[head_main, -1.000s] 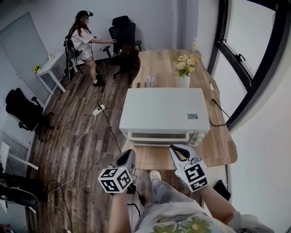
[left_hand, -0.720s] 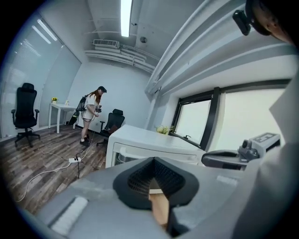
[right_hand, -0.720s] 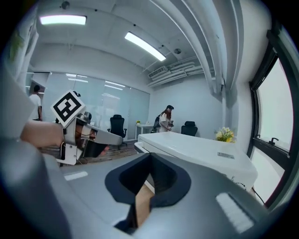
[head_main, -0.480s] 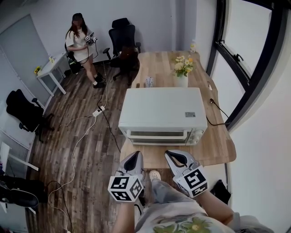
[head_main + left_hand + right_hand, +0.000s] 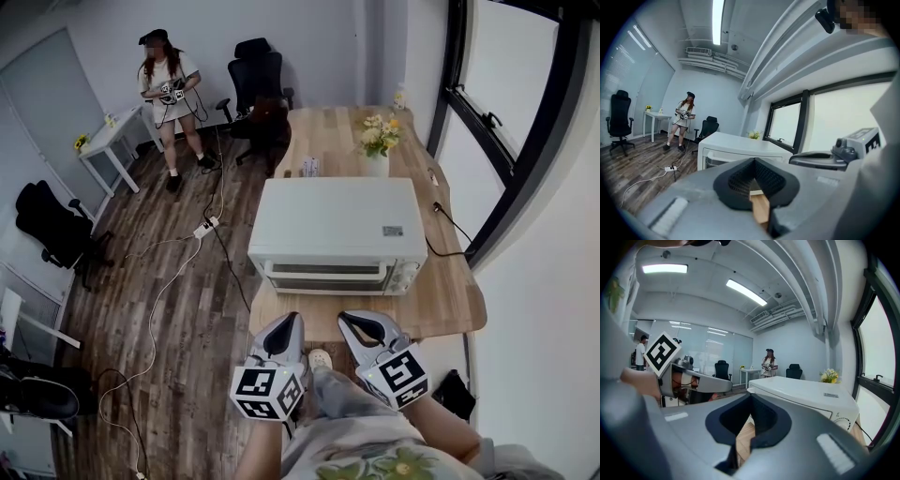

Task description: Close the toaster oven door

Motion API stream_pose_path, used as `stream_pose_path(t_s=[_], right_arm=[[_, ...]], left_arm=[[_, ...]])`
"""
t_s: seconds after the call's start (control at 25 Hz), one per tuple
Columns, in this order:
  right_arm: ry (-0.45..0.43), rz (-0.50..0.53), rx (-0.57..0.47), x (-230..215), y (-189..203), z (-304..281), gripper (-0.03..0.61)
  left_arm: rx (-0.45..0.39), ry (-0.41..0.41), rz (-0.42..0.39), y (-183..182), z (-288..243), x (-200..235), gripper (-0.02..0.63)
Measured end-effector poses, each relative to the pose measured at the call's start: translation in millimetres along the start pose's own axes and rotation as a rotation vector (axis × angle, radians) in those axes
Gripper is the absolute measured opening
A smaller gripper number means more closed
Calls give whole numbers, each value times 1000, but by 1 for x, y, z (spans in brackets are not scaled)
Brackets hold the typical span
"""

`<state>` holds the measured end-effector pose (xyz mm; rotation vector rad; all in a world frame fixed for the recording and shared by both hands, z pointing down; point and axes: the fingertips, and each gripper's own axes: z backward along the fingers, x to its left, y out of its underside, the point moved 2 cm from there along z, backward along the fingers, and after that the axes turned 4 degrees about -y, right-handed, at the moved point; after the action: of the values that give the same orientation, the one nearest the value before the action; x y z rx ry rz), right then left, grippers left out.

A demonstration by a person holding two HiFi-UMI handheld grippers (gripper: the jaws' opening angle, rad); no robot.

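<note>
The white toaster oven (image 5: 333, 230) stands on the wooden table (image 5: 450, 300), its front door (image 5: 326, 277) upright against the body. Both grippers hover short of the table's near edge, side by side and a little apart from the oven's front. My left gripper (image 5: 289, 325) is shut with nothing between its jaws. My right gripper (image 5: 361, 325) is also shut and empty. The left gripper view shows the oven (image 5: 736, 149) beyond the closed jaws (image 5: 757, 190). In the right gripper view the oven (image 5: 806, 394) lies past the closed jaws (image 5: 747, 427), dial at the right.
A vase of flowers (image 5: 378, 142) and a small box (image 5: 309, 168) sit on the table behind the oven. The oven's cable (image 5: 452, 232) runs off to the right. A person (image 5: 169, 89), office chairs (image 5: 258, 70) and floor cables (image 5: 202, 228) are at the left.
My left gripper moved right and closer to the right gripper, now level with it. The right gripper shifted slightly down. The person at the back stepped left.
</note>
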<state>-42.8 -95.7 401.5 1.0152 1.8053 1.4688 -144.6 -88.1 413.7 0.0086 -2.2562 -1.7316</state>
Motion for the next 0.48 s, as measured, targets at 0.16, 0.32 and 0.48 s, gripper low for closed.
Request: stream_pose_path(t_s=[0.16,0.32,0.48], right_arm=[[-11,3,3,7,-1,1,-2],[-21,12,3,15,-5,2,-2],[-29,19,0,19,-8,1,-2]], left_arm=[[-1,-4,-10,0,7,0,5],[-5,-9,-5,-1,16,0,5],[-10,-8,-7,-2,20,-1,5]])
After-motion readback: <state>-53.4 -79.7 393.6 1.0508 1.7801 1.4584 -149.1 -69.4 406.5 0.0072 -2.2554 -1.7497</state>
